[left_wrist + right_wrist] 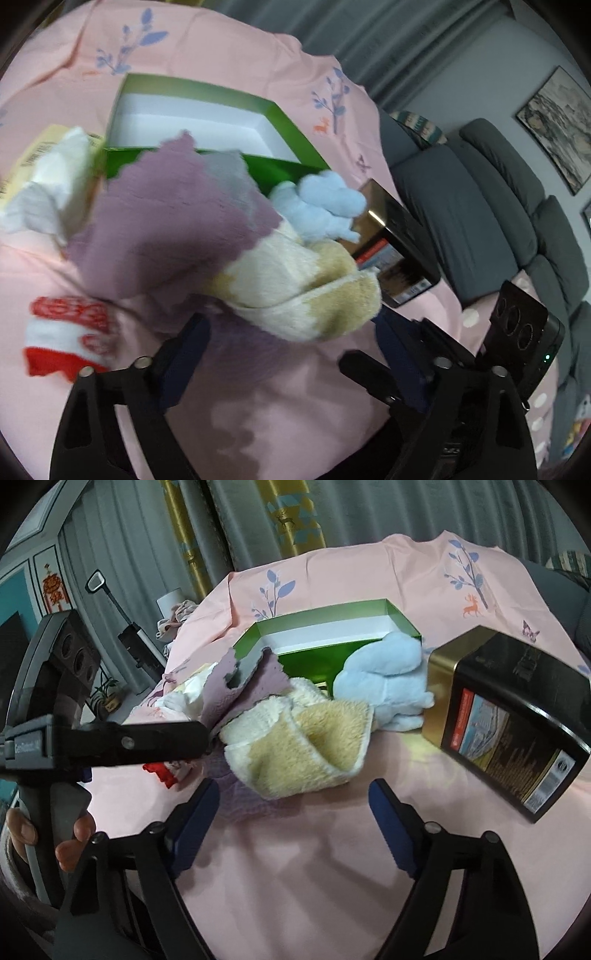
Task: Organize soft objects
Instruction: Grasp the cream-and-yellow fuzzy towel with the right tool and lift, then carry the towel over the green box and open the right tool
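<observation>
Cream-and-tan fleece cloth (pixel 295 749), plush and folded, heaped on pink bedsheet (pixel 295 867) before green box (pixel 314 657), beside mauve cloth (pixel 173 221) and blue plush (pixel 384 686). Left gripper (pixel 291 332) spread wide; right gripper (pixel 295 812) likewise, empty.

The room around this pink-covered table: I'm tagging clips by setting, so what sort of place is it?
Probably a home living room: a grey sofa beside the table, a framed picture on the wall, and long curtains behind.
</observation>
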`<state>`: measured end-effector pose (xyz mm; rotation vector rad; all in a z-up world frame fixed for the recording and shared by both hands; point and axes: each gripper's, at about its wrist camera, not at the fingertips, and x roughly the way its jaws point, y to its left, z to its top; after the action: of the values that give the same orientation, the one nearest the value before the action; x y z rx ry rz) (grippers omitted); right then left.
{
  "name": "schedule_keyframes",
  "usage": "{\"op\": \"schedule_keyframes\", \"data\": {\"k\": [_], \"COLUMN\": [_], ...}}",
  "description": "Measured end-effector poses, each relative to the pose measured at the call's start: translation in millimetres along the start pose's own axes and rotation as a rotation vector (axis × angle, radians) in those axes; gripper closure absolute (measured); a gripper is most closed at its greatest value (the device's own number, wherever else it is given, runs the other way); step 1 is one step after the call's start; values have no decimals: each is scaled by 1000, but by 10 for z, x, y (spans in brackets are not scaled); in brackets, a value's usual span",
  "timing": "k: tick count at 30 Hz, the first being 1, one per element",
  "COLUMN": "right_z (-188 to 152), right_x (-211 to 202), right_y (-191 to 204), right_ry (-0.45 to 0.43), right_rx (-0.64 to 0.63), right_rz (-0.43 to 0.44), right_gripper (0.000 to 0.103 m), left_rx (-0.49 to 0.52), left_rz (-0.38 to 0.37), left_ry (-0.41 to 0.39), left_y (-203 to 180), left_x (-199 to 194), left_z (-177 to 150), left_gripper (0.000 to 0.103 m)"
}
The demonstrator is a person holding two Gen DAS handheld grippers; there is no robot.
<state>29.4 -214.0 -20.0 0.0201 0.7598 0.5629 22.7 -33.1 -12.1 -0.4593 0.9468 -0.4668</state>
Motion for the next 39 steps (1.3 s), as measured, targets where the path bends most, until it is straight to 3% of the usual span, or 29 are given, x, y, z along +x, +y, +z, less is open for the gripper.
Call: {"op": "schedule_keyframes", "data": {"k": [5, 7, 8, 9, 10, 12, 15, 24, 39], "right_z": [33, 39, 42, 40, 40, 41, 49, 345, 1069], "right_x": [58, 87, 105, 116, 131, 156, 97, -512, -966], "right_y": [-47, -48, -46, -55, -54, -48, 7, 301, 554], "right_ry": [5, 8, 11, 18, 23, 33, 20, -136, -319], "right_rx": [-33, -47, -54, -58, -60, -66, -83, -177, -331], "right_rz": [15, 18, 22, 33, 35, 37, 63, 149, 98], "right_gripper": [39, 47, 56, 66, 70, 82, 89, 90, 90], "left_rx": [-20, -29, -38, -50, -65, -85, -113, -43, 16], "left_rz": [-34, -36, -49, -59, -68, -81, -103, -219, -289], "left_ry": [8, 8, 17, 24, 27, 31, 23, -56, -196], "left_y": [-10, 3, 17, 36, 58, 87, 111, -216, -585], "left_x": [124, 159, 188, 207, 231, 265, 242, -290, -850], "left_z": [20, 29, 42, 49, 61, 82, 94, 224, 878], "left_gripper": [21, 34, 46, 51, 52, 70, 84, 89, 89]}}
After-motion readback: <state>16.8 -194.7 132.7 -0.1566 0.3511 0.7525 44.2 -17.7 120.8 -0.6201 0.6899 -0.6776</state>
